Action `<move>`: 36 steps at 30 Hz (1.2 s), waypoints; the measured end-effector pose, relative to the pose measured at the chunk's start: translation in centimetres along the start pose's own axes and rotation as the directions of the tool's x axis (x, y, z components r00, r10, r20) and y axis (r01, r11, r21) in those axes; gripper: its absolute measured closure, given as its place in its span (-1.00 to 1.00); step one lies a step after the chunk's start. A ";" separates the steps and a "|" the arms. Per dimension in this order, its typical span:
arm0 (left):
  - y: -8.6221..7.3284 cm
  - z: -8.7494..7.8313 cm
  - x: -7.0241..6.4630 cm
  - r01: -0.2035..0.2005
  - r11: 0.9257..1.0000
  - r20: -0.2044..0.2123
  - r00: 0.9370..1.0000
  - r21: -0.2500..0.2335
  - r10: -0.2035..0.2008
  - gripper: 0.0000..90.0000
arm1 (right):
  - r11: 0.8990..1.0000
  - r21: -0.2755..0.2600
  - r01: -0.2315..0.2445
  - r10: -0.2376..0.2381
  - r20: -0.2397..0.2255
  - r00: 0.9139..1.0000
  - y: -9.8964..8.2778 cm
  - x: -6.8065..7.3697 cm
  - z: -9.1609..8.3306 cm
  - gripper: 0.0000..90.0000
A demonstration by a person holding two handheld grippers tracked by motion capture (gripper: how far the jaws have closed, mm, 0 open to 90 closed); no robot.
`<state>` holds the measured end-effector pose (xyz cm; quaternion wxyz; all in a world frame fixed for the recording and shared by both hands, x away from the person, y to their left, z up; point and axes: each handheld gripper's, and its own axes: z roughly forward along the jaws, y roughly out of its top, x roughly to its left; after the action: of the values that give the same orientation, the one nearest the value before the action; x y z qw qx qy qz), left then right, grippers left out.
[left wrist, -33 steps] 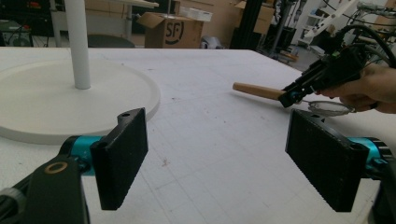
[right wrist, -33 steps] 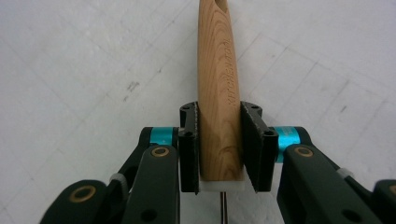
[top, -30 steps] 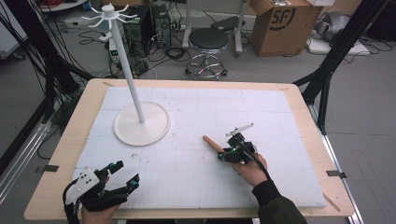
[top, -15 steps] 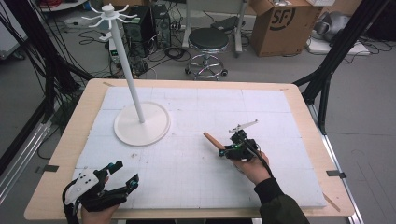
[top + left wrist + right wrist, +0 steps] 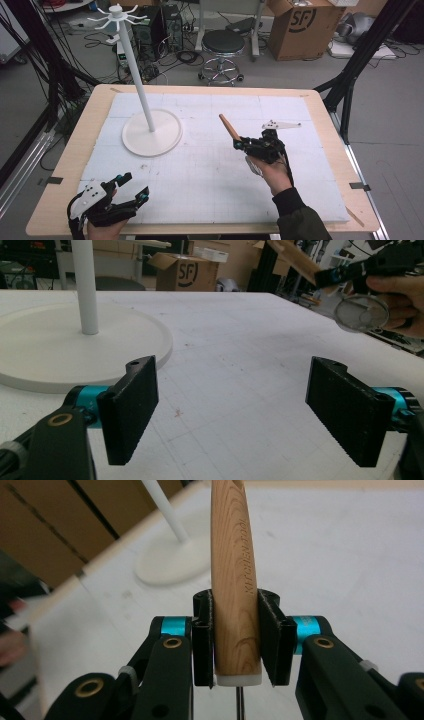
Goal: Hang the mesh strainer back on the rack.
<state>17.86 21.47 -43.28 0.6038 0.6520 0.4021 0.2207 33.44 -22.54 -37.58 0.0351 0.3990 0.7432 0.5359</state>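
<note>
My right gripper (image 5: 248,145) is shut on the wooden handle (image 5: 228,127) of a small kitchen strainer and holds it above the white mat (image 5: 210,165), right of centre. The handle (image 5: 235,580) stands up between the two pads (image 5: 202,640), stamped with lettering. Its round mesh head (image 5: 361,312) hangs below the person's hand. A white hook stand (image 5: 151,131) with a tall pole stands at the mat's far left. My left gripper (image 5: 135,187) rests near the front left edge, jaws wide apart with nothing between them (image 5: 240,415).
The stand's round base (image 5: 75,350) lies just ahead and left of the left gripper. Beyond the table's far edge are a black stool (image 5: 223,45) and a cardboard box (image 5: 300,25). Black frame posts (image 5: 350,75) rise at the right side.
The right hand has lifted the strainer off the mat and carried it slightly farther away. Its handle now points up and left. The left gripper has not moved.
</note>
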 end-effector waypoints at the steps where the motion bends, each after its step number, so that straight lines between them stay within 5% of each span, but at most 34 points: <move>1: 0.0 0.0 0.0 0.000 1.000 0.001 1.000 0.000 0.000 -0.52 | 1.000 -0.029 0.000 -0.001 -0.014 1.000 0.3 0.2 -0.1 0.58; 4: 0.0 0.0 0.0 0.000 1.000 0.001 1.000 -0.001 0.000 -0.52 | 0.996 -0.084 -0.015 0.009 -0.064 0.998 0.9 0.6 -0.2 0.58; 6: 0.0 0.0 0.1 0.000 1.000 0.003 1.000 0.001 0.000 -0.52 | 0.987 -0.148 -0.054 0.032 -0.153 0.988 1.8 1.0 0.0 0.58; 16: -0.2 0.3 0.6 0.023 1.000 0.003 1.000 0.001 -0.023 -0.52 | 0.964 -0.245 -0.100 0.029 -0.278 0.960 4.5 2.2 1.6 0.58; 23: -0.3 0.2 0.8 0.030 1.000 0.008 1.000 0.007 -0.030 -0.52 | 0.948 -0.307 -0.084 -0.018 -0.316 0.949 7.1 3.5 2.9 0.58; 28: -0.4 -0.1 0.9 0.036 0.999 -0.001 0.999 0.001 -0.036 -0.51 | 0.924 -0.376 -0.070 -0.054 -0.310 0.949 8.4 4.3 3.1 0.58; 36: -0.4 -0.4 1.0 0.042 0.999 -0.002 0.999 0.001 -0.042 -0.51 | 0.919 -0.389 -0.062 -0.072 -0.322 0.944 9.8 5.1 3.7 0.58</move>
<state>18.03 22.45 -43.84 0.6078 0.6433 0.4164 0.2082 37.23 -15.42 -29.17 -0.0087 0.2864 0.6165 0.7333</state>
